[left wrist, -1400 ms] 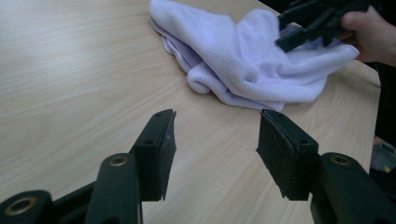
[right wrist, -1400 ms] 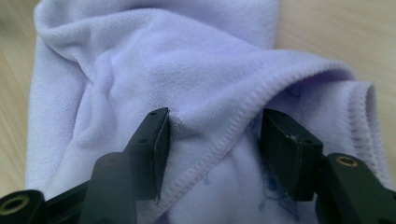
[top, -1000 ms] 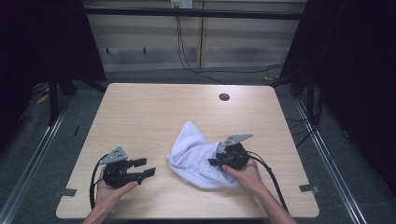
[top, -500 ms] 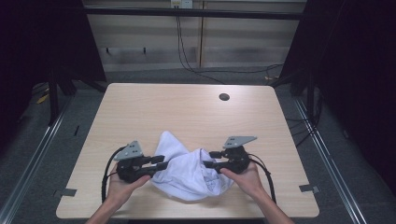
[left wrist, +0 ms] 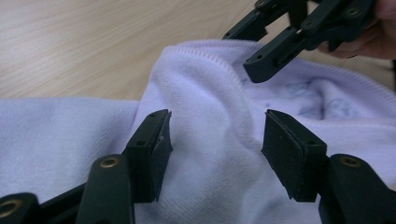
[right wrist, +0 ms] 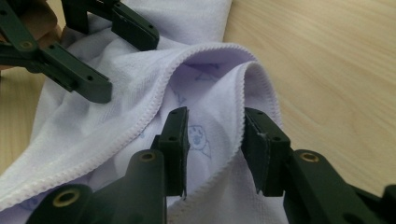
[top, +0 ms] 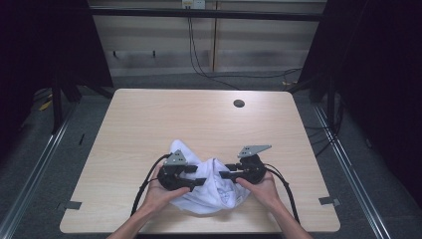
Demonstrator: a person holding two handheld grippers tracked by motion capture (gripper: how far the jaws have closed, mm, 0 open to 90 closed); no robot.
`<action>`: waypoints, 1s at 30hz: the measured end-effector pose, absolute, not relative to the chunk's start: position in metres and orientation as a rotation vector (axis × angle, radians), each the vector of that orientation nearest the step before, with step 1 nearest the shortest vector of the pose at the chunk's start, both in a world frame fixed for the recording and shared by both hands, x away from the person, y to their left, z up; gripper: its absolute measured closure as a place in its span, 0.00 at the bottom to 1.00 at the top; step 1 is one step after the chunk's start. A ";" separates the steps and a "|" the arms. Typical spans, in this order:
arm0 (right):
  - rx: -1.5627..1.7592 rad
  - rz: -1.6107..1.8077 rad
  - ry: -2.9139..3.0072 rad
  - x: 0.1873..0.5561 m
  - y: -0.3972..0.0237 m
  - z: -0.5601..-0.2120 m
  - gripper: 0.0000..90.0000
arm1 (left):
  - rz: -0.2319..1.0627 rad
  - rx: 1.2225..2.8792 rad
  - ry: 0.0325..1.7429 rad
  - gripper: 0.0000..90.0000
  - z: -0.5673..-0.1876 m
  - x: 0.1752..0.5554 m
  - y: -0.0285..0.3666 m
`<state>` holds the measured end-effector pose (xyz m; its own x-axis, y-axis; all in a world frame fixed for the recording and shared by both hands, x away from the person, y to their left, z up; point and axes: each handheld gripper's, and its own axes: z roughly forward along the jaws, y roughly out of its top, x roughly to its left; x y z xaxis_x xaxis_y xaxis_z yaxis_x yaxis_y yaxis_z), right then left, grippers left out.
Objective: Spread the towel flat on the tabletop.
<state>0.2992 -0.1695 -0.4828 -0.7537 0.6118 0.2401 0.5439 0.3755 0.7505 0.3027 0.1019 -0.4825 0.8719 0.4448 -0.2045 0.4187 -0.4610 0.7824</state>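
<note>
High view: on a light wooden table [top: 149, 124], a crumpled white towel [top: 211, 191] lying near the front edge, between the 2 hands; left gripper [top: 196, 175] and right gripper [top: 224, 172] pointing at each other across it, tips close together over the cloth. Left gripper view: both jaws spread wide, nothing clamped, a raised fold of the towel [left wrist: 205, 140] bulging up between them, the other gripper's tips just beyond that fold. Right gripper view: jaws partly open, straddling a stitched hem ridge of the towel [right wrist: 210, 93], cloth between the pads but not pinched; bare tabletop past the right pad.
</note>
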 end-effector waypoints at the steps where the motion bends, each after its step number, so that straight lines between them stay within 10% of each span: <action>1: 1.069 1.339 2.540 0.299 -0.169 -0.483 0.70 | 0.036 2.110 0.624 0.47 -0.482 0.303 0.102; 8: 1.072 1.289 2.557 0.299 -0.162 -0.488 0.92 | 0.031 2.065 0.623 0.84 -0.481 0.302 0.110; 30: 1.283 1.437 2.198 0.304 -0.229 -0.440 0.98 | 0.100 1.705 0.736 0.96 -0.426 0.311 0.193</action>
